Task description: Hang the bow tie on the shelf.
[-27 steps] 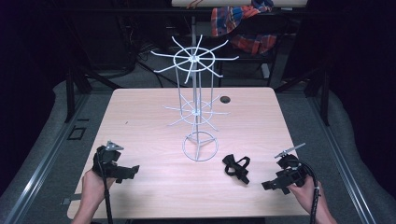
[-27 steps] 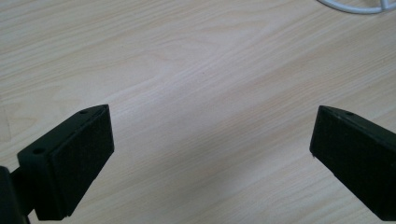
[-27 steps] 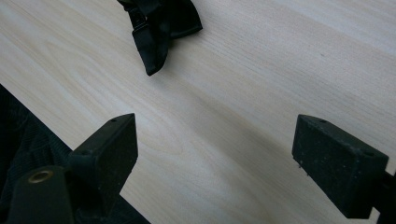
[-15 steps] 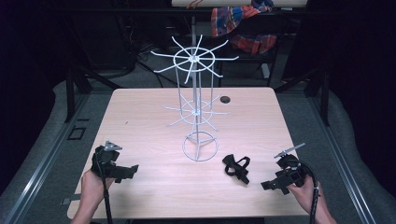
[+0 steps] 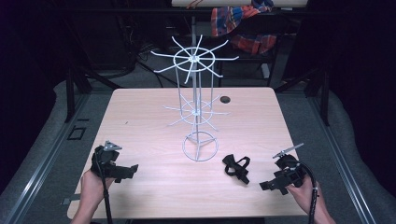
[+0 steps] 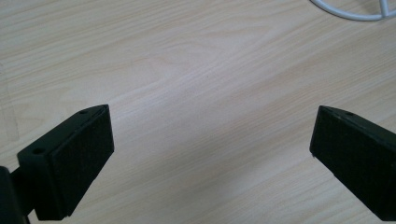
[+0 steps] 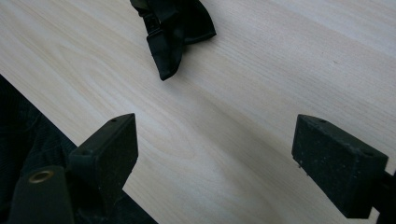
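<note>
A white wire display rack [image 5: 196, 105] with radiating hooks stands on a ring base in the middle of the wooden table [image 5: 140, 116]. A black strap-like item [image 5: 237, 167] [image 7: 173, 32] lies to the right of the rack's base. My right gripper [image 5: 268, 185] [image 7: 215, 154] hovers open near the table's front right, just right of the black item, with bare wood between its jaws. My left gripper [image 5: 128, 170] [image 6: 210, 149] is open near the front left, over bare wood; the rack's base ring [image 6: 355, 9] shows at its view's top right.
A small dark round hole [image 5: 225, 99] sits in the table near its back edge. Plaid cloth [image 5: 243, 23] hangs behind the table. The table's front edge [image 7: 60, 126] runs close under my right gripper. Metal frame rails flank both sides.
</note>
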A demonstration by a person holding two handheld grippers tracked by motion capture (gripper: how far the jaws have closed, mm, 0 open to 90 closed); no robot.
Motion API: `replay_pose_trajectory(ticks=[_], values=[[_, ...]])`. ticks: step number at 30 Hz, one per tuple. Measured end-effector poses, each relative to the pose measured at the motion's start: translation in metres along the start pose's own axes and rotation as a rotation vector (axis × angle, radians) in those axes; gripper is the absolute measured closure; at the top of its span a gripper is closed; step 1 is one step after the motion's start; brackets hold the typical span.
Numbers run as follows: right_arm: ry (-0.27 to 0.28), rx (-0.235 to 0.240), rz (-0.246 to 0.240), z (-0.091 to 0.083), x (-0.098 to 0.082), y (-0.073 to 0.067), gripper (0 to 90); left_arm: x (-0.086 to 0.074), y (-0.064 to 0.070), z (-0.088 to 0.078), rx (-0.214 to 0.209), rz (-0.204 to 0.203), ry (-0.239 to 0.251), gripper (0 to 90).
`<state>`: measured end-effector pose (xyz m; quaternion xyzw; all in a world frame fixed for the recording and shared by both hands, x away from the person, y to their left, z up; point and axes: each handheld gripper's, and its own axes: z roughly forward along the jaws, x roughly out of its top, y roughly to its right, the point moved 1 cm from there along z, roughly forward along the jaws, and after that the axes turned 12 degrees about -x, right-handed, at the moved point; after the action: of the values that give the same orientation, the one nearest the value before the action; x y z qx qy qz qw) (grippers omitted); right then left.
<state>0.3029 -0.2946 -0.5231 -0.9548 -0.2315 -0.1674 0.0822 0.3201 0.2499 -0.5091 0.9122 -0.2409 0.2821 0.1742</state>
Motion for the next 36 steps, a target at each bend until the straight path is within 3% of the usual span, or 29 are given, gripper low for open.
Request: replay_pose_trajectory(ticks=[8, 14, 22, 25, 29, 31, 36], values=[[0.012, 0.008, -0.002, -0.003, 0.003, -0.004, 14.3, 0.001, 0.001, 0.001, -0.004, 0.003, 0.002, 0.0], [0.073, 0.025, 0.008, -0.01, 0.009, -0.013, 15.5, 0.0, 0.001, 0.001, -0.008, 0.003, 0.003, 0.0], [0.075, 0.033, -0.045, -0.007, 0.03, -0.03, 21.7, 0.001, 0.001, 0.001, -0.019, 0.013, -0.003, 0.0], [0.081, 0.053, -0.041, -0.004, 0.041, -0.037, 30.5, 0.002, 0.001, 0.001, -0.024, 0.016, -0.009, 0.0], [0.074, 0.038, -0.025, -0.001, 0.05, -0.038, 38.0, 0.002, 0.001, 0.003, -0.012, 0.024, -0.015, 0.0], [0.09, 0.054, 0.032, 0.004, 0.058, -0.038, 43.2, 0.003, 0.001, 0.004, -0.014, 0.027, -0.022, 0.0], [0.095, 0.071, 0.023, 0.005, 0.067, -0.04, 50.1, 0.002, 0.001, 0.006, -0.008, 0.017, -0.021, 0.0]])
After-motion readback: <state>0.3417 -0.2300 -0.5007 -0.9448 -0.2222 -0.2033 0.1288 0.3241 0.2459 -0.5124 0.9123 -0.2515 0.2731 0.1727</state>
